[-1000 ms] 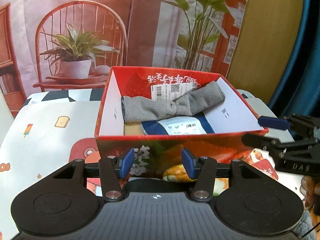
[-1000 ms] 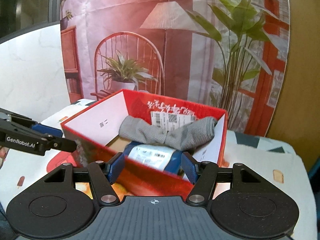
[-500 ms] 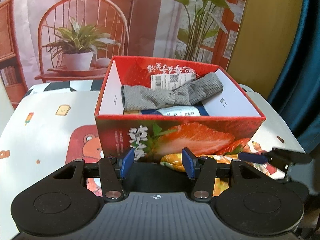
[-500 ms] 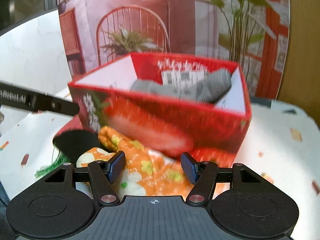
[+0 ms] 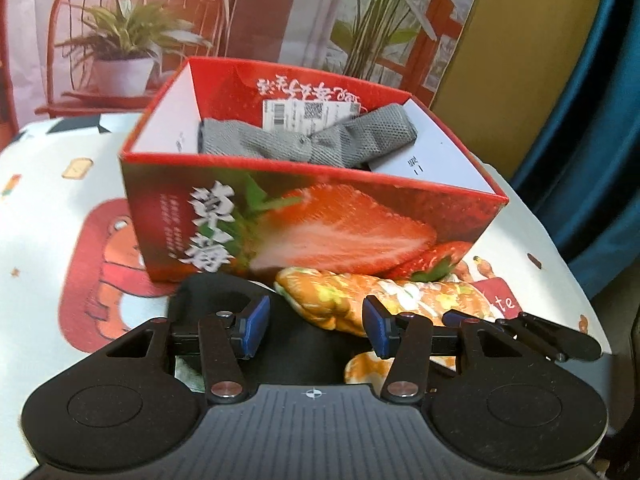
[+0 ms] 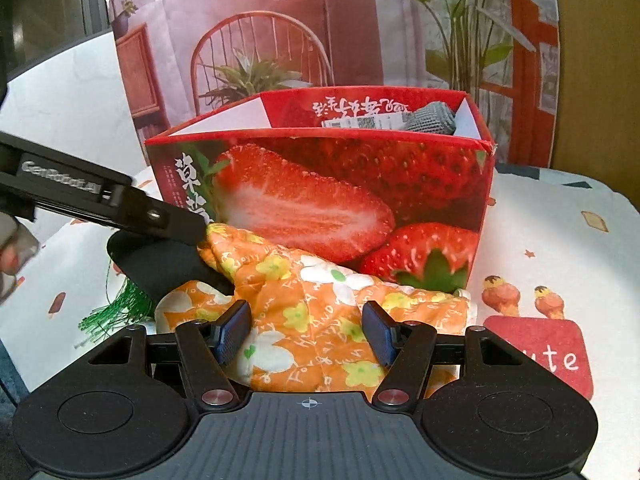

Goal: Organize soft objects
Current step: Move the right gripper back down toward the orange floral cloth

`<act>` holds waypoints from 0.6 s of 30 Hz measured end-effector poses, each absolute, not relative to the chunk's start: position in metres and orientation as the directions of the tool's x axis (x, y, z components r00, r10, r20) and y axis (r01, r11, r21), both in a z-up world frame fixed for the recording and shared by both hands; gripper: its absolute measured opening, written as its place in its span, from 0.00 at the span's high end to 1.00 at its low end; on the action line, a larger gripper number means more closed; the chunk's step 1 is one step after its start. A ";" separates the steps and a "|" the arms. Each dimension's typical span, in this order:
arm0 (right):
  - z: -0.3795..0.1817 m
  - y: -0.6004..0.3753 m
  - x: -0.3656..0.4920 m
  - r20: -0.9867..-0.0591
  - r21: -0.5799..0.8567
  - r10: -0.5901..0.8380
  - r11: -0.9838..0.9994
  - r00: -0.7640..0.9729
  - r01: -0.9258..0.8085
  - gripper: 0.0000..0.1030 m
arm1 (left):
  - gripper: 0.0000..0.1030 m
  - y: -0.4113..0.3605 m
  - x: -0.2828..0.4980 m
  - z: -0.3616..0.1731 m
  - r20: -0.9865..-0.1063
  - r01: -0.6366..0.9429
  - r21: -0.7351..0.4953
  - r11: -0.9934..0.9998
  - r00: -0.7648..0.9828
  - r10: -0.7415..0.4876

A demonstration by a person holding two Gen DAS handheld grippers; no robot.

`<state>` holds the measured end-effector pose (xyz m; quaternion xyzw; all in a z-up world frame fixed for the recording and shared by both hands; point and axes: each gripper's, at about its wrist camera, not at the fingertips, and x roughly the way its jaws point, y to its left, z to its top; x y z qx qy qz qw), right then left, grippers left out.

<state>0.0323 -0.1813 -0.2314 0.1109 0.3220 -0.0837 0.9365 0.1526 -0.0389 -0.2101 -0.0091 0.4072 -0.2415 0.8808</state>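
A red strawberry-print box [image 5: 320,224] [image 6: 320,184] stands on the table and holds a grey knitted cloth [image 5: 308,140] [image 6: 434,118] lying over a labelled packet [image 5: 304,112]. In front of the box lies an orange floral cloth [image 5: 372,292] [image 6: 304,292], its left end on a black soft item [image 5: 216,292] [image 6: 160,264]. My left gripper [image 5: 314,322] [image 6: 188,228] is open above the black item and the cloth's left end. Open as well, my right gripper [image 6: 306,332] [image 5: 460,318] hangs low over the floral cloth, which bulges between its fingers.
A white tablecloth [image 5: 60,220] [image 6: 560,240] with cartoon prints covers the table. Green fringe [image 6: 108,312] sticks out from under the black item. A printed backdrop [image 6: 360,40] hangs behind the box, and a blue curtain [image 5: 592,160] hangs at the right past the table edge.
Both grippers have sunk from above the box rim to table level in front of it. The floral cloth and black item have come into view, the right gripper now over the cloth.
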 end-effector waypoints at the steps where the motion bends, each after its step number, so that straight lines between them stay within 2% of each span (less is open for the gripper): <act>1: -0.232 -0.181 0.031 -0.618 0.154 -0.086 0.962 0.781 0.227 0.43 | 0.48 -0.041 0.154 -0.212 -0.713 0.415 -0.217 0.884 0.551 -0.434; 18: -0.237 -0.174 0.021 -0.579 0.130 -0.087 0.972 0.811 0.197 0.43 | 0.49 -0.054 0.182 -0.231 -0.728 0.389 -0.281 0.877 0.510 -0.459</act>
